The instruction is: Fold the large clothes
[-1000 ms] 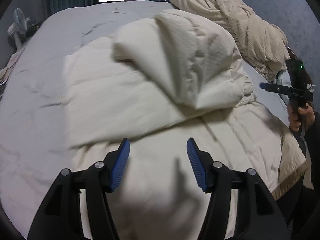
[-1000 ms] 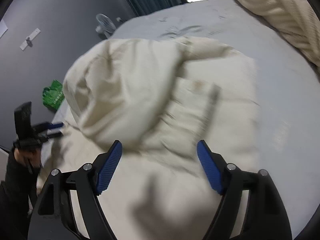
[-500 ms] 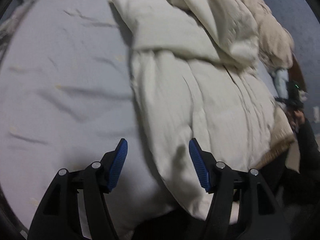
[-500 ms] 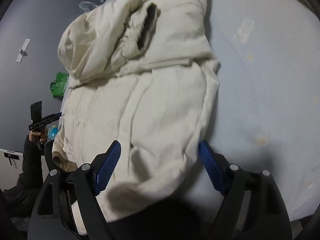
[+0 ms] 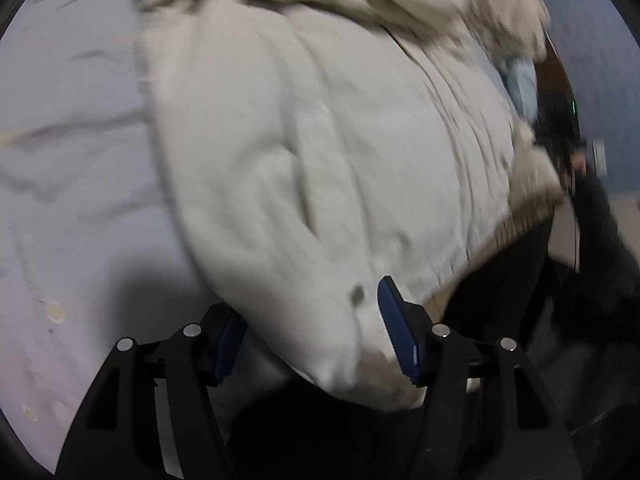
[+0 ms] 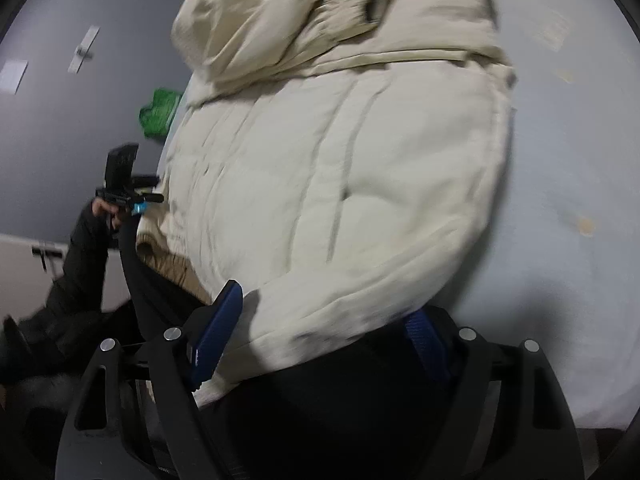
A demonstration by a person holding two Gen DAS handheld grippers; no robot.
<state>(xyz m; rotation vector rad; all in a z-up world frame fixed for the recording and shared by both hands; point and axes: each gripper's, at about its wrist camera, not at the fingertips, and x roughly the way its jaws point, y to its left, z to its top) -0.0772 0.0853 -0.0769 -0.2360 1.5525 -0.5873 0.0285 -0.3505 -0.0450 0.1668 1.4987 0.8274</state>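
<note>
Lying on the bed (image 5: 72, 184), the cream padded jacket (image 5: 320, 152) takes most of both views, with its hood and sleeves bunched at the far end and its lower hem at the near edge of the bed. The sheet of the bed is pale, with some small yellowish spots.

The left hand-held gripper (image 5: 312, 336) has its jaws spread wide, one on each side of a near corner of the jacket. The fabric sits between the blue pads (image 5: 396, 332), but they do not press it. The picture is blurred here, so I cannot tell whether the left pad touches the cloth.

The right hand-held gripper (image 6: 320, 332) is also spread wide around the other near corner of the jacket (image 6: 340, 168). The cloth covers a part of its right pad (image 6: 420, 336), and the left pad stands just beside the hem.

In the right wrist view, a green bag (image 6: 160, 112) lies on the floor beside the bed (image 6: 560, 200), near a grey wall (image 6: 60, 100).
</note>
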